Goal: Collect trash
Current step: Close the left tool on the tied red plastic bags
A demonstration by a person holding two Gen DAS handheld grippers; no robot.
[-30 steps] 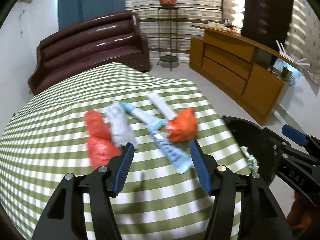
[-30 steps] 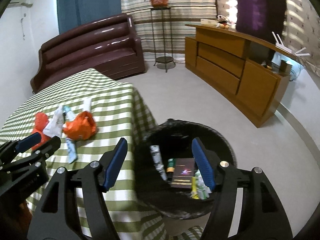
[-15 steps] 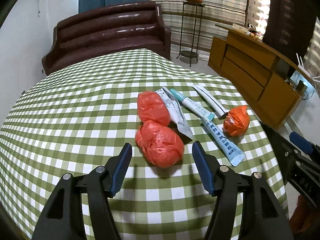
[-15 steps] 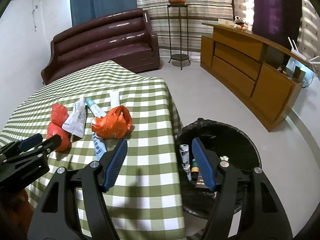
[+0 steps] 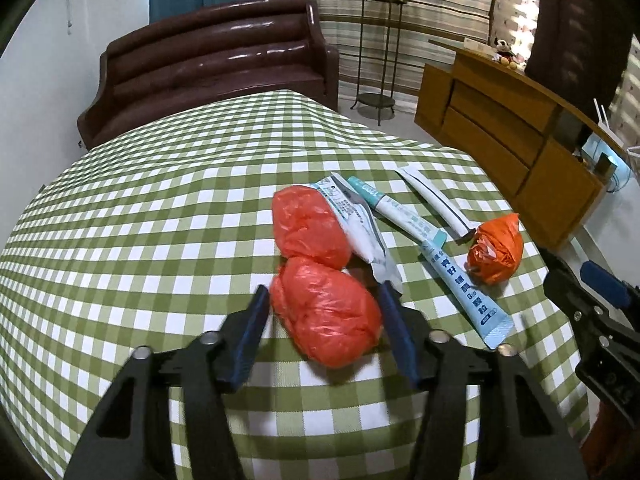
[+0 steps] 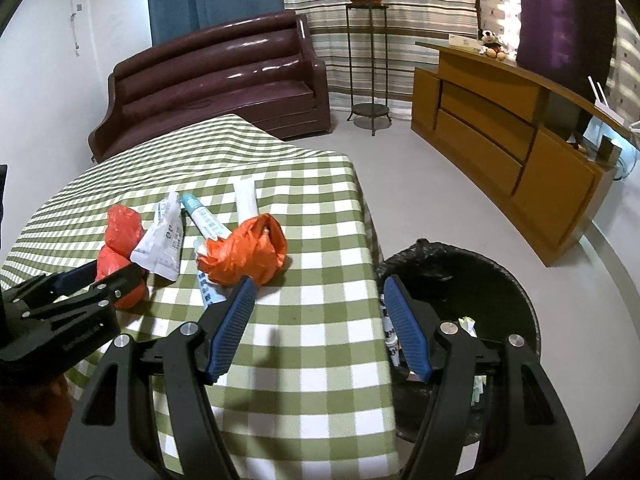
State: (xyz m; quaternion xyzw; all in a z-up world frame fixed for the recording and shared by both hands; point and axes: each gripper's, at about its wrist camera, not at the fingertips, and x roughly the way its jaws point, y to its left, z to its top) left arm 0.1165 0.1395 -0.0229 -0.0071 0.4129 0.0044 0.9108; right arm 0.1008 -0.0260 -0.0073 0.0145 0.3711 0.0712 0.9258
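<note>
Trash lies on the green checked tablecloth (image 5: 140, 240). My left gripper (image 5: 324, 300) is open, its fingers on either side of the near red crumpled bag (image 5: 326, 320). A second red bag (image 5: 306, 226) lies just behind it, beside a white wrapper (image 5: 360, 228), a teal-capped tube (image 5: 396, 212), a light blue tube (image 5: 466, 292), a white tube (image 5: 434, 204) and an orange bag (image 5: 496, 250). My right gripper (image 6: 318, 306) is open and empty above the table's right edge, near the orange bag (image 6: 248, 250). The black trash bin (image 6: 480, 280) stands on the floor to the right, holding several items.
A dark brown sofa (image 6: 216, 84) stands behind the table. A wooden sideboard (image 6: 512, 136) runs along the right wall. A plant stand (image 6: 368, 60) stands at the back by the striped curtain. Grey floor (image 6: 420, 184) lies between table and sideboard.
My left gripper has moved forward and down until its fingers flank the near red bag. My right gripper has swung left from over the bin to over the table's right edge.
</note>
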